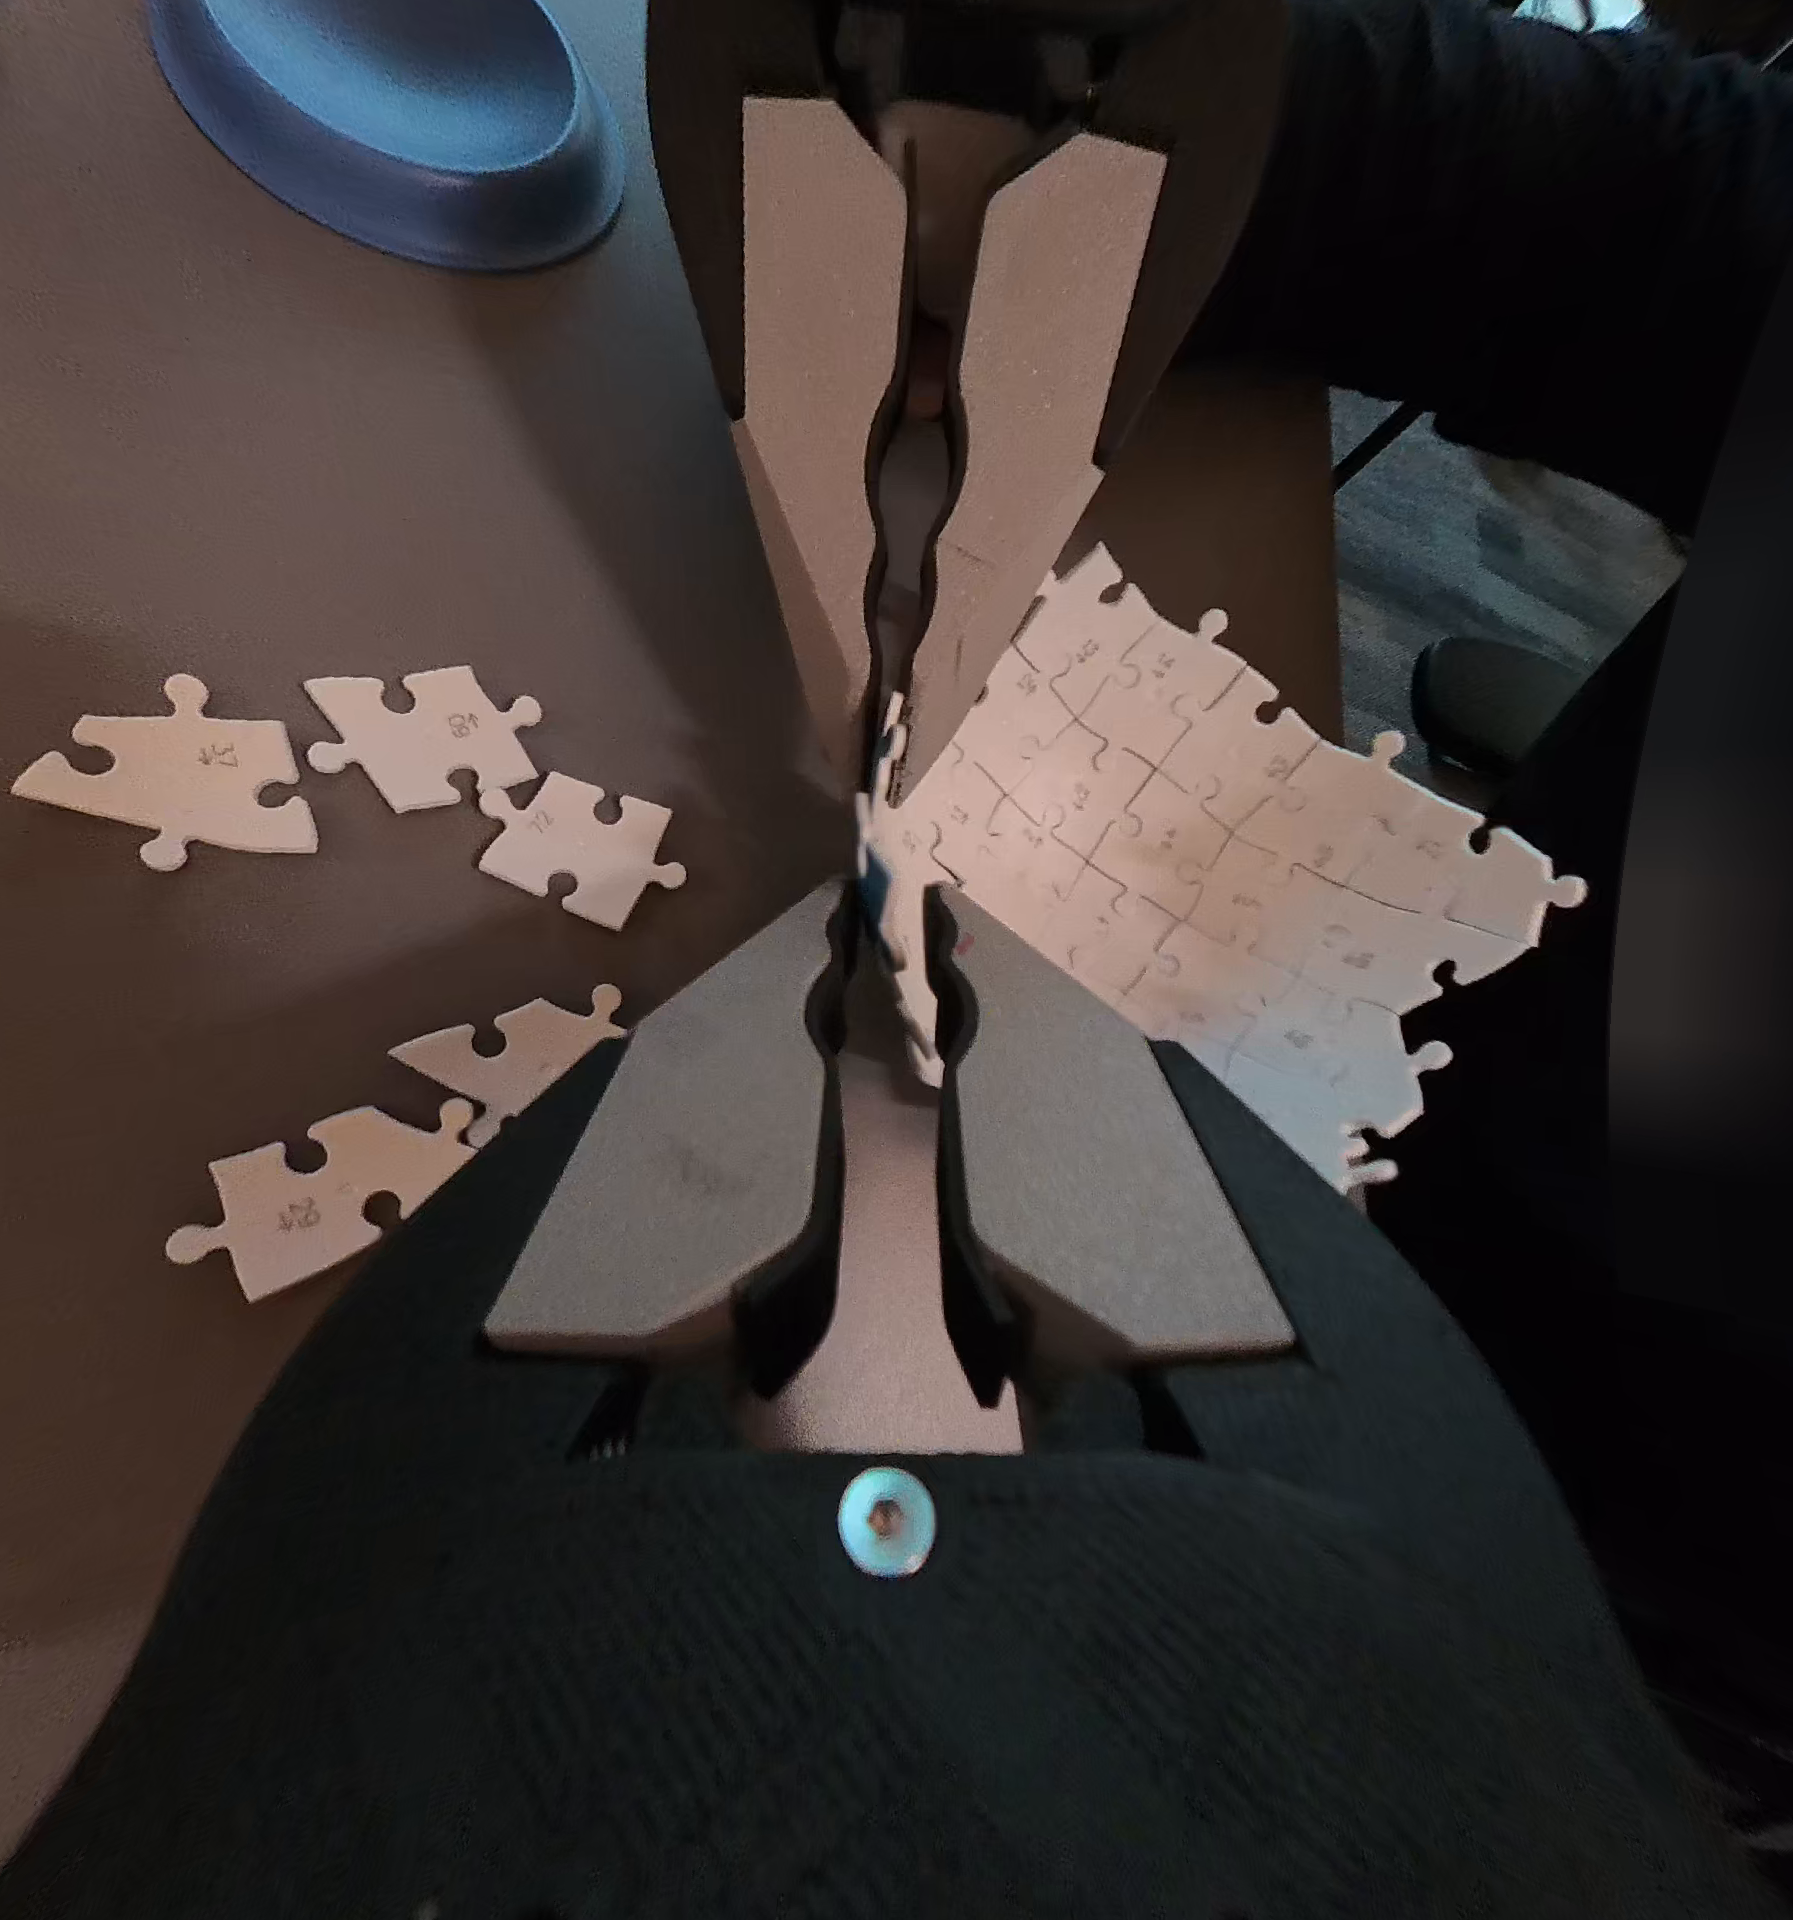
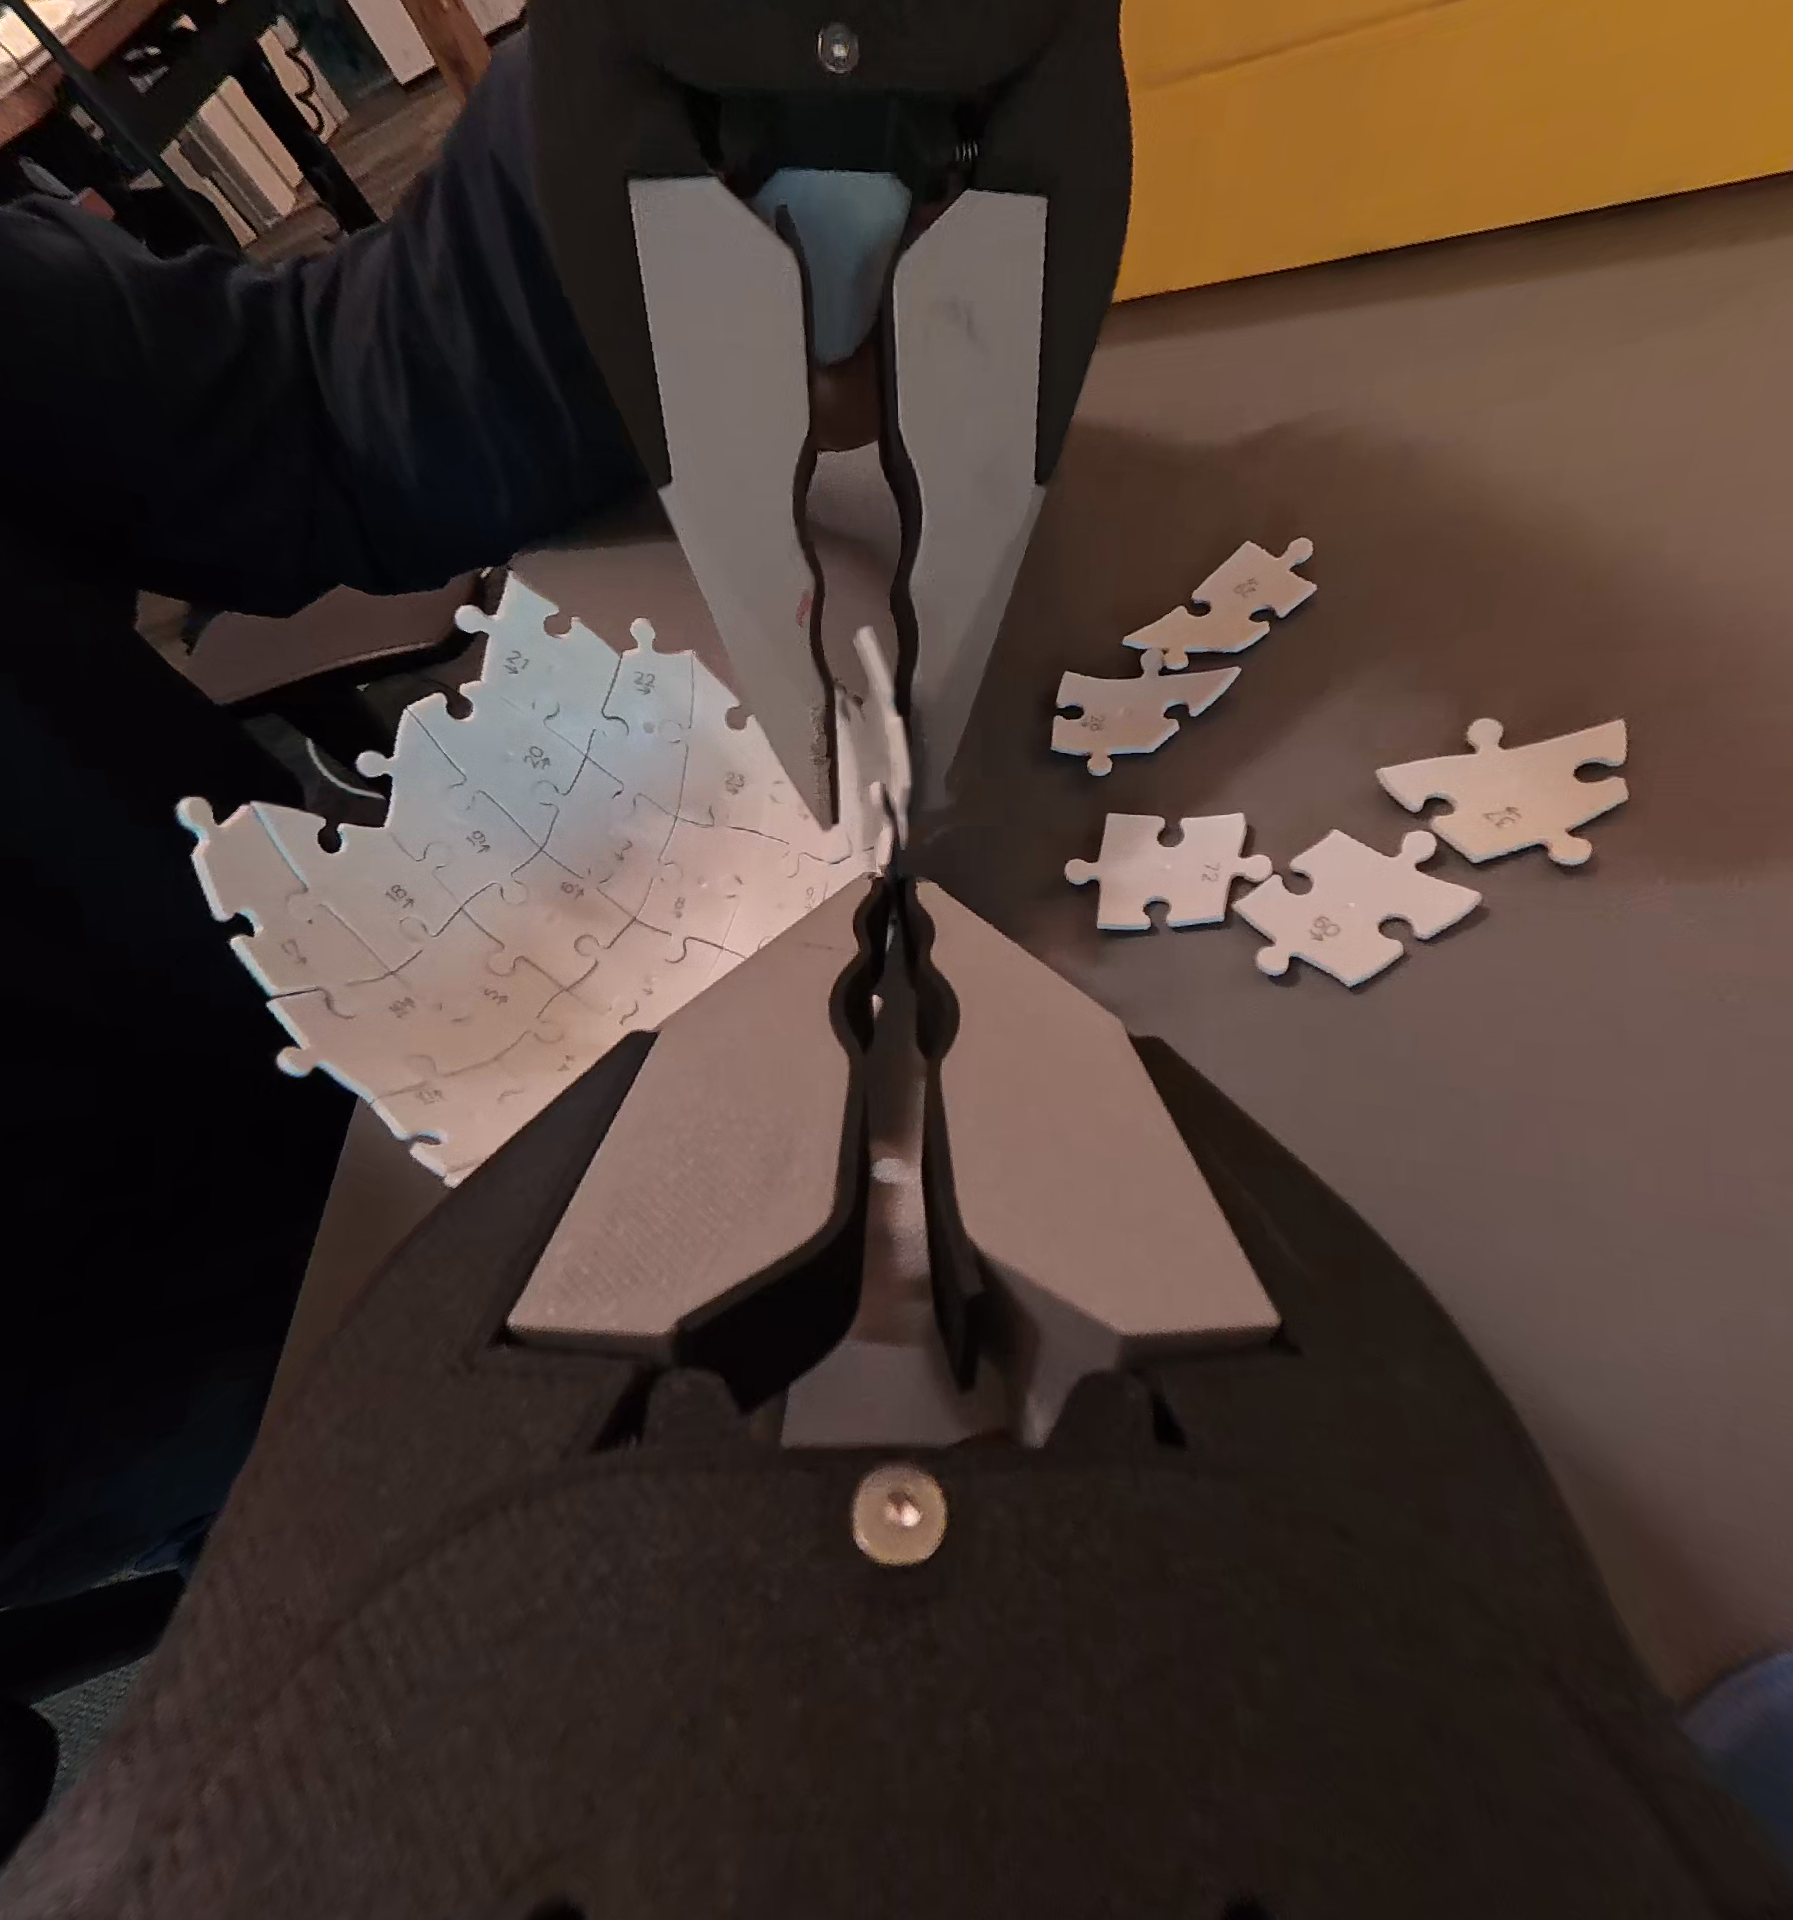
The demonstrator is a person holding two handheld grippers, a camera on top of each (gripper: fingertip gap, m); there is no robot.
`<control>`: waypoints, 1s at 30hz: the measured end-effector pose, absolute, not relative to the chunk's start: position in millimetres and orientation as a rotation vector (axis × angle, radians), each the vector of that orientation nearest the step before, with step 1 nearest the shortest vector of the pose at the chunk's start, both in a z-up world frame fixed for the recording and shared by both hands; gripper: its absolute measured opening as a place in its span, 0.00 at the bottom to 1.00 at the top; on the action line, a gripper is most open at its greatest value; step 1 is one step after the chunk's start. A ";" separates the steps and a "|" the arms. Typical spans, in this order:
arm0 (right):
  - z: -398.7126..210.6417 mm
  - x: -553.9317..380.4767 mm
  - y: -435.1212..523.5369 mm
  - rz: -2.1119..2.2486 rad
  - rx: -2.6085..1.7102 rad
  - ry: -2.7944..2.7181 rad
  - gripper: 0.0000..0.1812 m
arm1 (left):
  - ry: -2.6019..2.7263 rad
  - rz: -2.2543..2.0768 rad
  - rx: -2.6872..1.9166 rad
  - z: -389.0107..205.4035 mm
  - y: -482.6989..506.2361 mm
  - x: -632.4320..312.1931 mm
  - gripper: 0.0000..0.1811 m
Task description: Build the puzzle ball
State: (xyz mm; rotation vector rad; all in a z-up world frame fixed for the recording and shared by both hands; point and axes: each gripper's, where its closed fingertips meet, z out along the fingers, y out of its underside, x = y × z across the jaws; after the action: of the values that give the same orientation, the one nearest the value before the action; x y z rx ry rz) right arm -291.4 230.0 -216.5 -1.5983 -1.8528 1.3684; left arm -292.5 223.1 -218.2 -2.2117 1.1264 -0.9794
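My left gripper (image 1: 887,914) and right gripper (image 2: 897,883) meet tip to tip, fingers closed on the curved puzzle shell's (image 2: 518,883) edge. Five loose pieces (image 1: 580,847) lie on the counter (image 1: 352,499); a blue ring (image 1: 393,114) beyond.

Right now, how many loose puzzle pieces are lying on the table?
5: three in a row, two overlapping nearer the left tool. Others may be hidden under the tools.

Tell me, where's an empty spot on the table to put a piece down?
Bare table lies between the blue bowl and the loose pieces, and also in front of those pieces. It is crowded in the middle, where both hand-held grippers meet at the joined sheet.
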 end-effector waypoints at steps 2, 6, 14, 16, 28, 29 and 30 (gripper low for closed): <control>-216.5 -290.7 227.6 1.388 -1.598 -1.866 0.00 | 1.141 -0.969 -2.217 -220.7 222.0 -292.5 0.02; -219.8 -290.4 226.7 1.388 -1.623 -1.881 0.00 | 1.178 -0.907 -2.230 -226.5 221.9 -291.9 0.01; -217.8 -289.6 223.9 1.471 -1.658 -1.869 0.00 | 1.211 -0.888 -2.209 -225.2 219.3 -290.3 0.01; -217.0 -289.1 221.0 1.474 -1.632 -1.890 0.00 | 1.229 -0.895 -2.200 -225.2 217.5 -288.9 0.01; -213.1 -291.2 215.1 1.387 -1.484 -1.933 0.00 | 1.253 -0.962 -2.170 -222.0 212.2 -287.4 0.00; -213.5 -290.8 214.2 1.396 -1.487 -1.941 0.00 | 1.258 -0.967 -2.170 -222.5 211.5 -286.9 0.00; -213.7 -290.4 213.4 1.401 -1.485 -1.948 0.00 | 1.261 -0.972 -2.169 -222.6 210.7 -286.4 0.00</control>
State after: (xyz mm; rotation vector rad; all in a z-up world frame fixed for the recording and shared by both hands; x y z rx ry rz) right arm -290.4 213.4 -213.7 -1.4852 -1.9482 1.4010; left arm -286.4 210.7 -222.6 -2.1692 1.2614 -0.9720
